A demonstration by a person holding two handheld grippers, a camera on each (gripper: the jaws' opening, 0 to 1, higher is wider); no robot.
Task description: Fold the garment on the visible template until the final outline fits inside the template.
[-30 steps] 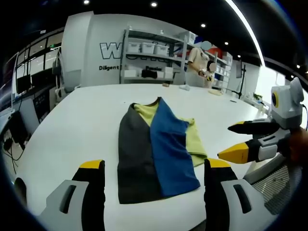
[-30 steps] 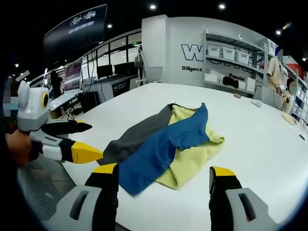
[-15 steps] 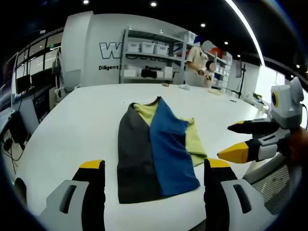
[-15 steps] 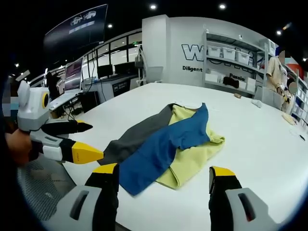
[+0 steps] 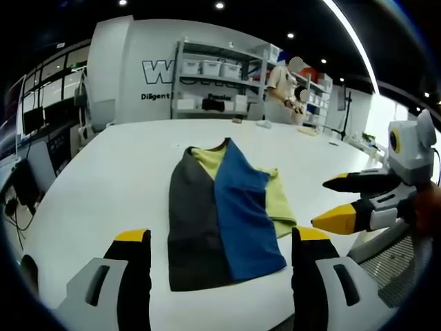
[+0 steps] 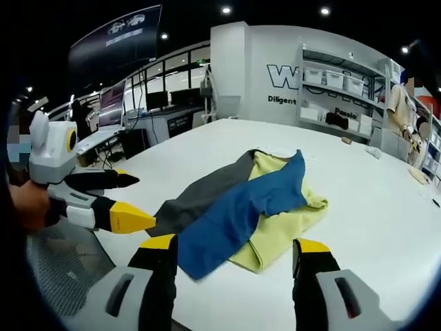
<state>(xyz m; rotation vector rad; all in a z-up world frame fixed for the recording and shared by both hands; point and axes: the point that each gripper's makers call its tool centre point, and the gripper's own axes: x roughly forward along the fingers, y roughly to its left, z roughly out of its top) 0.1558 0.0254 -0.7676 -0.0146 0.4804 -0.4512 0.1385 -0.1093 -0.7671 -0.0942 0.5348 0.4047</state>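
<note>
Folded grey, blue and yellow garment (image 5: 224,210) flat at centre frame on white counter (image 5: 103,186), left tongs (image 5: 215,252) apart and empty at bottom, right tongs (image 6: 234,258) apart, holding nothing.

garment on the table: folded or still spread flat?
Partly folded. The garment lies on the white table with grey and blue panels lapped over a yellow layer that sticks out on one side. No template outline is visible.

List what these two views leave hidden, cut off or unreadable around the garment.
- Template: no outline shows on the table in either view.
- Garment: its layers hide its underside and sleeves.
- Wall lettering: cut off by the shelving in both views.
- Left claw: its rear is hidden by a hand in the right gripper view.
</note>
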